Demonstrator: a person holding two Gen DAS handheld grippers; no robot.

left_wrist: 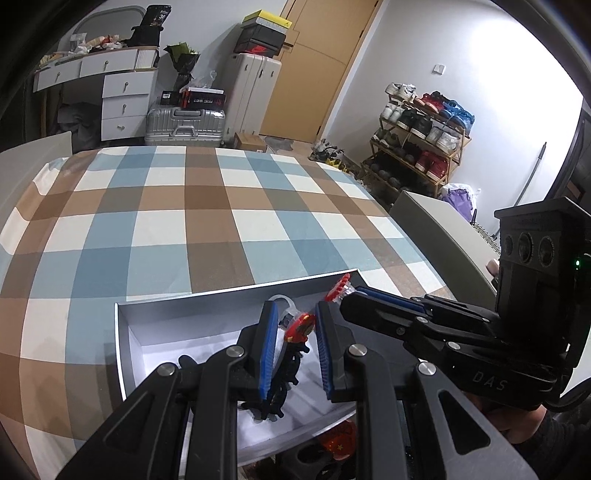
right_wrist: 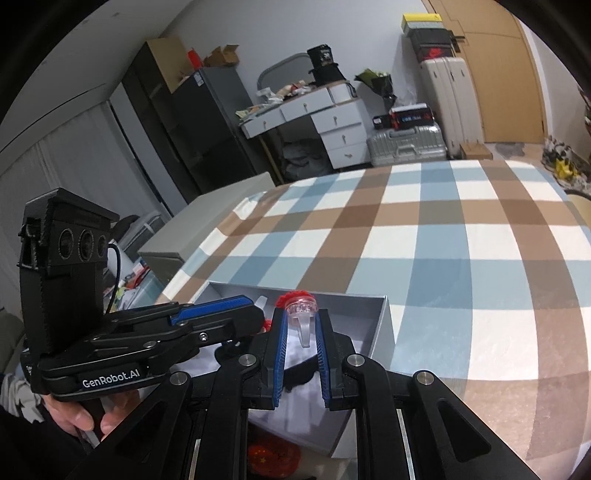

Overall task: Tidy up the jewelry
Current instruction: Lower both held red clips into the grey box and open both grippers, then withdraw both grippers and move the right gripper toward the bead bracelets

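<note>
Two pieces are held over the grey box (left_wrist: 123,343) at lower centre, not yet released. A red ring (left_wrist: 300,326) is pinched in the narrowed left gripper (left_wrist: 295,325), a clear ring (right_wrist: 301,314) in the narrowed right gripper (right_wrist: 301,325). Black pieces (left_wrist: 280,384) already lie inside.

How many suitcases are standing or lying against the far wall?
2. A silver suitcase lies flat on the floor beside the white drawers; a cream suitcase stands upright behind it with shoeboxes stacked on top. Others may be hidden.

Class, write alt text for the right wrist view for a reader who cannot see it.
The right gripper pinches a clear plastic ring with a red top over an open grey box on a blue, brown and white checked cover. The left gripper reaches in from the left, shut.
</note>
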